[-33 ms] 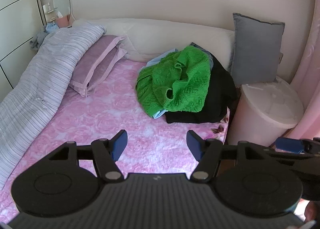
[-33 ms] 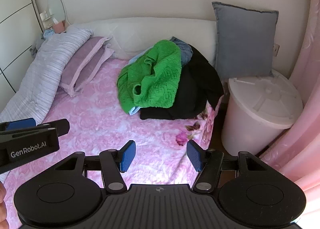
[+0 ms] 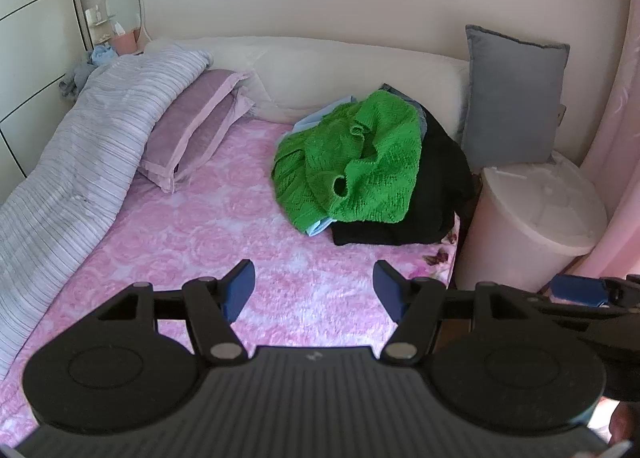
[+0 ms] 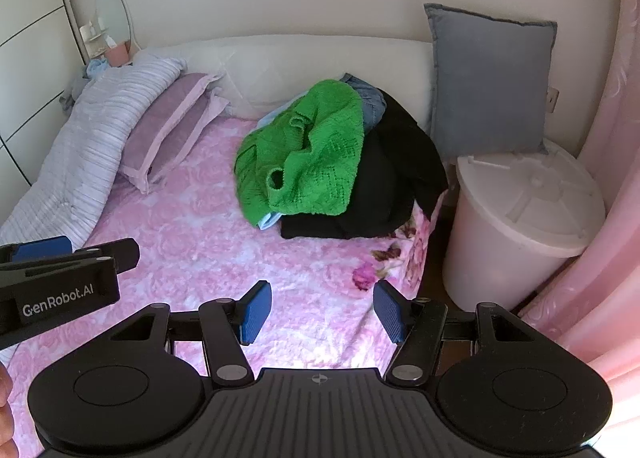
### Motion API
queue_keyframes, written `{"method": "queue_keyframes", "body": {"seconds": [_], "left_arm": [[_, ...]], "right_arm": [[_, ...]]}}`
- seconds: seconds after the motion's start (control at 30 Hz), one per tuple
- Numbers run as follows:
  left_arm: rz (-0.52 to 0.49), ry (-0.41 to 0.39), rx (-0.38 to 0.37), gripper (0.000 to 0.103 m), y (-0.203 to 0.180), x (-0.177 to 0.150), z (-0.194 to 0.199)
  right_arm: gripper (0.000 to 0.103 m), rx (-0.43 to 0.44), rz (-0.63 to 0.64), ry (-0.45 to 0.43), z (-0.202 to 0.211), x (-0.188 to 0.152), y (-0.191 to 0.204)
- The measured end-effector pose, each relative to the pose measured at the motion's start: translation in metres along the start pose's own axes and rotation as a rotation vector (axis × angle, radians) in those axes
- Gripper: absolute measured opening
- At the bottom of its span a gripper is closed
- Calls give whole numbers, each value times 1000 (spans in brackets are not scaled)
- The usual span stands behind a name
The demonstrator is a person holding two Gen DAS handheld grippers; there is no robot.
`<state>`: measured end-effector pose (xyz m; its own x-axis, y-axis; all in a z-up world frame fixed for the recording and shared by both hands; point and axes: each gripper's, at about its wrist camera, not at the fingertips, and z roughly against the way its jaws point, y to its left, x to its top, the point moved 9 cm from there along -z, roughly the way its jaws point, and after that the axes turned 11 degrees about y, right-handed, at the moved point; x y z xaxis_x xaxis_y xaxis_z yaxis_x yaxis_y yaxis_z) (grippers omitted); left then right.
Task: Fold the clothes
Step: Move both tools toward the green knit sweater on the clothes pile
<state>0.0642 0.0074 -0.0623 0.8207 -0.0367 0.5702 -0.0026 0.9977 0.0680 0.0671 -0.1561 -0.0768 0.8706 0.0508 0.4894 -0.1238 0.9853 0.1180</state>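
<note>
One heap of clothes sits on the pink floral bedspread [image 3: 224,242] toward the bed's far right corner: a green knit sweater [image 3: 360,169] on top, a black garment [image 3: 436,193] under and beside it, a light blue piece [image 3: 320,225] peeking out below, and denim [image 4: 370,97] at the back. Two grippers hover over the near part of the bed, well apart from the heap; the left gripper [image 3: 314,292] and right gripper [image 4: 322,312] both have jaws spread wide, holding nothing. Two purple pillows [image 3: 192,125] are stacked beside one striped quilt [image 3: 80,153]. One grey cushion [image 3: 512,97] stands behind one lidded white bucket [image 3: 536,217]. Nothing differs from the earlier frames.
</note>
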Motion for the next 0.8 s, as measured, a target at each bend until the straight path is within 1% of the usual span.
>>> {"method": "queue_keyframes", "body": {"seconds": [0.2,0.23,0.3,0.37,0.4,0.53,0.67,0.8], "left_arm": [[14,40,-25,62,11,-5,0],[15,32,-34,62,15,-9,1],[7,27,-42,62,25,-14,2],[-4,24,-47,62,32,-16,5],[-13,24,-49,62,38,-19,9],[-21,23,-50,62,52,-19,13],[-5,23,-52,62,65,-20,14],[19,28,-61,62,76,-24,13]], "right_arm": [[60,-3,-9,-13,2,-7,6],[60,-5,-9,-17,3,-8,8],[60,-27,-1,-31,4,-16,24],[60,-24,-10,-23,4,-15,28],[60,-25,-34,-19,1,-18,37],[60,-44,-50,-36,7,-15,47],[60,-57,-38,-50,8,-12,61],[60,-66,-10,-46,8,-13,74]]}}
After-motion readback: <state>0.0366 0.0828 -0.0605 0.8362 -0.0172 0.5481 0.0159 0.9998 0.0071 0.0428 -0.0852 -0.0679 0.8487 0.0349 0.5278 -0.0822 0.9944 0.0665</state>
